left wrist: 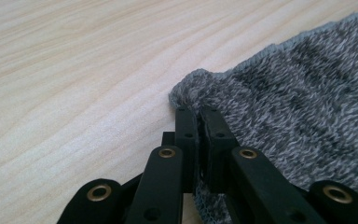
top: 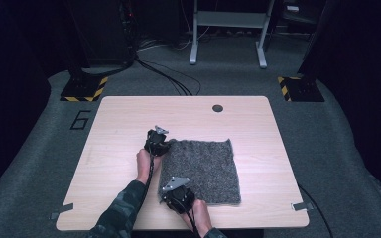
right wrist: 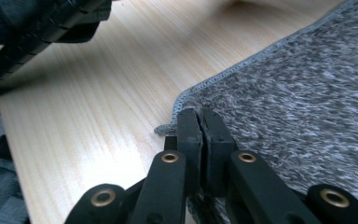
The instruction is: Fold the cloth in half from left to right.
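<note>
Gripping the near-left corner of the grey knitted cloth point(top: 201, 171), the right gripper point(top: 171, 191) sits closest to the person, at the table's point(top: 119, 129) front edge. In the right gripper view its two black jaws stand pressed together with the cloth's point(right wrist: 298, 102) stitched corner pinched between them, a loose end of yarn sticking out just beside the tips. The sleeve and hand behind it come in from the bottom of the high view.

Farther along the same left edge, the left gripper point(top: 164, 145) holds the far-left corner. The left gripper view shows its jaws likewise clamped narrow on the fabric point(left wrist: 303, 98), which bunches up into a small hump right at the tips.

Beyond both tools, the cloth lies flat and spread as a rough square on the right half of the wooden table, its far and right edges untouched and well apart from a dark round hole point(top: 218, 108) near the table's back edge.

As for progress, I judge this to be the very start of a fold: both left corners are secured, but nothing is lifted yet and no crease shows anywhere. Left to do would be raising that edge, carrying it across to the opposite side, laying it down and releasing.
</note>
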`<state>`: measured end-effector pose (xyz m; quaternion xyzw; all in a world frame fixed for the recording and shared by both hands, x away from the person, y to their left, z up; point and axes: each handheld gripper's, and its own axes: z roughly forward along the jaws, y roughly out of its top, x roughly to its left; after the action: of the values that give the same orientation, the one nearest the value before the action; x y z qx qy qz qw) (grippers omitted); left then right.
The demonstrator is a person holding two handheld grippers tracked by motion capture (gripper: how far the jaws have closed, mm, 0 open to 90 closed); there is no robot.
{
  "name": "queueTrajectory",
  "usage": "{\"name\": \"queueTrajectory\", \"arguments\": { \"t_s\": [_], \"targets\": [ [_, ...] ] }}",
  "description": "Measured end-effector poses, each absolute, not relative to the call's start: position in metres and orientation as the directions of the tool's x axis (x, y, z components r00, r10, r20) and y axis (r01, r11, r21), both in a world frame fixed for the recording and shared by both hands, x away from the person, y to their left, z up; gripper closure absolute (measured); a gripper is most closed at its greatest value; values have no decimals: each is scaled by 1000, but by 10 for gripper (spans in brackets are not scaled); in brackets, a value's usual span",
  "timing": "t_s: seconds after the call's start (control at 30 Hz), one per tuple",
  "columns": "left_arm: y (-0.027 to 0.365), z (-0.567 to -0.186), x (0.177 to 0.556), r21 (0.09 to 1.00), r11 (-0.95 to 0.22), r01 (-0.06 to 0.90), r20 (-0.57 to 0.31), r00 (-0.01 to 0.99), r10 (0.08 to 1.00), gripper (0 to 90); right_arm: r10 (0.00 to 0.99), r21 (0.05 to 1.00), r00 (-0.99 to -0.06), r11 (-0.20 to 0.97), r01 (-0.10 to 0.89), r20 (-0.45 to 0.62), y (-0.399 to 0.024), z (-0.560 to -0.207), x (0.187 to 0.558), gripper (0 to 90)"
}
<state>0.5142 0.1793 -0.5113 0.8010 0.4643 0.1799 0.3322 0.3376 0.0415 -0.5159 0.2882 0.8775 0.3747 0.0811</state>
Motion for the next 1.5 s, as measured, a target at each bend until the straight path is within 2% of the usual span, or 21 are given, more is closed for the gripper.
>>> {"name": "queueTrajectory", "arguments": {
  "t_s": [0.63, 1.5],
  "targets": [
    [190, -482, 506, 723, -326, 609, -20, 490, 872, 867, 580, 778, -809, 462, 427, 100, 20, -490, 325, 887],
    [211, -417, 503, 708, -403, 580, 107, 476, 873, 868, 547, 887, -831, 329, 325, 102, 36, -444, 324, 887]
  ]
}}
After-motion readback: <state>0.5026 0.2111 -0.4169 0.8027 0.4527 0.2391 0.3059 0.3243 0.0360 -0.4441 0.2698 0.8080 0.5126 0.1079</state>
